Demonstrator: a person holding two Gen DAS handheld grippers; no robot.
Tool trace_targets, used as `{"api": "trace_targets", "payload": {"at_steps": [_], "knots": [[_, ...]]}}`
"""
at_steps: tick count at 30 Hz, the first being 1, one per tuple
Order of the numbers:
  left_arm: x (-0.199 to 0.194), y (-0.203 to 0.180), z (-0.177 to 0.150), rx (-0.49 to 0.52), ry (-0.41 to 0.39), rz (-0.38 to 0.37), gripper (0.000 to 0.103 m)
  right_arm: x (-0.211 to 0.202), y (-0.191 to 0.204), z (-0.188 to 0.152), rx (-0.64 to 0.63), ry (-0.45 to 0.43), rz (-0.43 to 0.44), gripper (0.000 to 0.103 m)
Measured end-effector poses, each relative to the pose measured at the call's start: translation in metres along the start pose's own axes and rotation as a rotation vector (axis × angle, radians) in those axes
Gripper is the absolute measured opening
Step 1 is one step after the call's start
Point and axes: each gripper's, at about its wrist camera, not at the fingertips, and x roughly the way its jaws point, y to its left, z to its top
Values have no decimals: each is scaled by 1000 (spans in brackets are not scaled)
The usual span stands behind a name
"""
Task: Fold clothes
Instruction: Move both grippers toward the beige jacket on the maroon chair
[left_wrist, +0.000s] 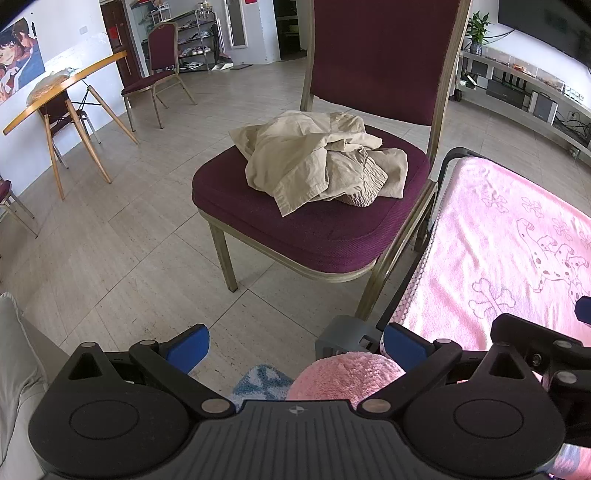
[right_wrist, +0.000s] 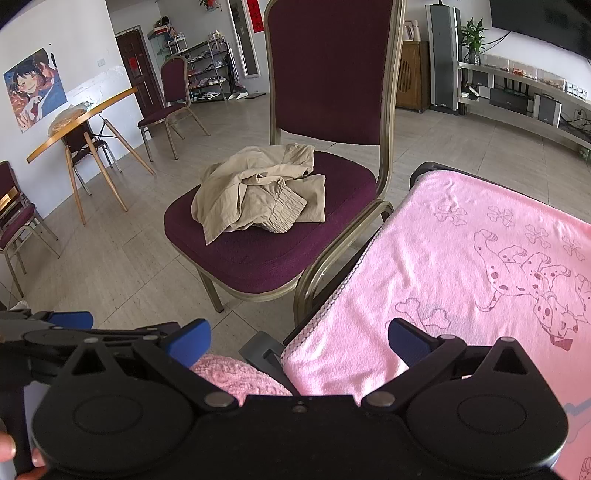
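We're looking at the maroon chair (left_wrist: 332, 236), the biggest thing near us, w/ the bench (right_wrist: 461, 266) just beside it on the right, covered by a pink towel w/ dalmatian and bone prints (left_wrist: 517, 236). The bench top carries only that towel, as far as we see; nothing on it yet to fold.

The task's thing is the crumpled beige garment (left_wrist: 317, 162), heaped mid-seat on the chair, toward the back, apart from the bench. It looks like thin woven cotton: light, soft, limp, not slippery, not fragile. We judge it'll sag and trail when lifted, so 1 pinch alone would drag a bundle. There's an elasticated, gathered band (right_wrist: 284, 218) at the front of the heap, prob. a waistband, so likely shorts or trousers, but we can't tell for sure. Best hold, in our view: pinch that band at 2 spots, 1 per gripper, lift, then spread flat on the bench. The loose hem flap (left_wrist: 295, 203) at the front edge is a 2nd option.

Left gripper (left_wrist: 295, 343): jaws wide apart, holding nothing, hovering low, well short of the seat. Right gripper (right_wrist: 299, 339): jaws also wide apart, empty, over the bench's near corner. A fluffy pink thing (left_wrist: 347, 376) sits below both; we can't tell what it is.
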Motion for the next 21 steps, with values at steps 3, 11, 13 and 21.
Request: {"api": "trace_targets", "payload": {"at_steps": [3, 11, 13, 21], "knots": [[0, 0, 0, 1, -1, 1, 102, 0, 0, 0, 0, 0, 0, 103], [0, -3, 2, 5, 1, 1, 102, 2, 0, 1, 3, 3, 0, 103], [1, -1, 3, 6, 1, 2, 102, 3, -1, 3, 6, 5, 0, 103], [23, 28, 23, -37, -23, 28, 98, 18, -17, 19, 110, -39, 93, 103]]}}
